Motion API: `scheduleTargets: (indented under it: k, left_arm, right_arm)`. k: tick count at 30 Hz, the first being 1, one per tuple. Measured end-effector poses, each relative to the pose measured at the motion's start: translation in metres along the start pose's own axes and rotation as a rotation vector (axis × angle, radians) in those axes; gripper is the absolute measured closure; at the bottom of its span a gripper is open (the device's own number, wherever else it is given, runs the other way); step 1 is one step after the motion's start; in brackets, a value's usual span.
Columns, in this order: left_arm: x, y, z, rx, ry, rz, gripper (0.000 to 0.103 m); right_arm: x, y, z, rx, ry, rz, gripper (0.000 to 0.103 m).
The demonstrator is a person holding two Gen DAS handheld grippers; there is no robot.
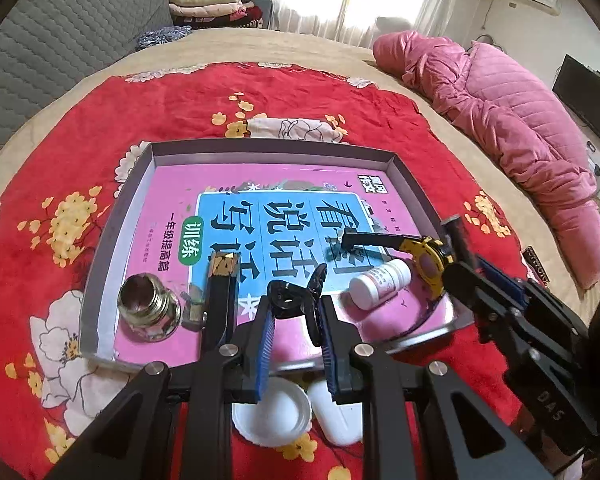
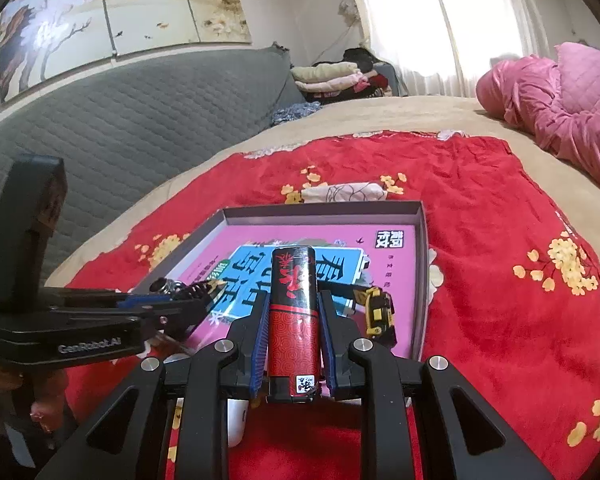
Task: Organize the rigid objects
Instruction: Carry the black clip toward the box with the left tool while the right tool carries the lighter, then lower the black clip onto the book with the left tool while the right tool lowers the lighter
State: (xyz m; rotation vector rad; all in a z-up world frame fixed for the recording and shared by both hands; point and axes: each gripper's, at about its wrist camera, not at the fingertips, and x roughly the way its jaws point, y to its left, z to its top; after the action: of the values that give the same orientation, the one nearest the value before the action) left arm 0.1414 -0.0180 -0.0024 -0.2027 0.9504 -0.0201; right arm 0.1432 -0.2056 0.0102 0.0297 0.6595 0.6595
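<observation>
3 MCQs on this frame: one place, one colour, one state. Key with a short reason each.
1. Where does the metal threaded fitting stand?
A. near-left corner of the tray
B. on the red blanket
C. in a gripper

2. The bottle lying in the tray is mainly:
A. white
B. green
C. black

3. The right gripper is:
A. open, empty
B. shut on the red and black tube
C. out of view

Key: A, it sits inside the tray wall there; A, white body and cap; B, both pads press the tube's sides.
</observation>
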Motion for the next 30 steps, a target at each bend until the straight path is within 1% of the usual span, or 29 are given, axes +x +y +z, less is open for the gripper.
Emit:
scheduleTargets:
  k: [13, 20, 30]
  left_arm:
    - [0.021, -0.002, 0.002, 0.015, 0.031, 0.028, 0.081]
    - [0.032, -0.001, 0.002, 0.01, 0.051, 0.041, 0.081]
    - [0.04, -0.002, 0.001, 0.016, 0.065, 0.053, 0.081]
  right_arm:
    - [0.005, 0.003, 0.001, -0.029, -0.005, 0.006, 0.08]
    - [0.007, 0.003, 0.002, -0.036, -0.017, -0.011, 0.08]
    - [0.014, 0.005, 0.002, -0.066, -0.001, -0.028, 0.08]
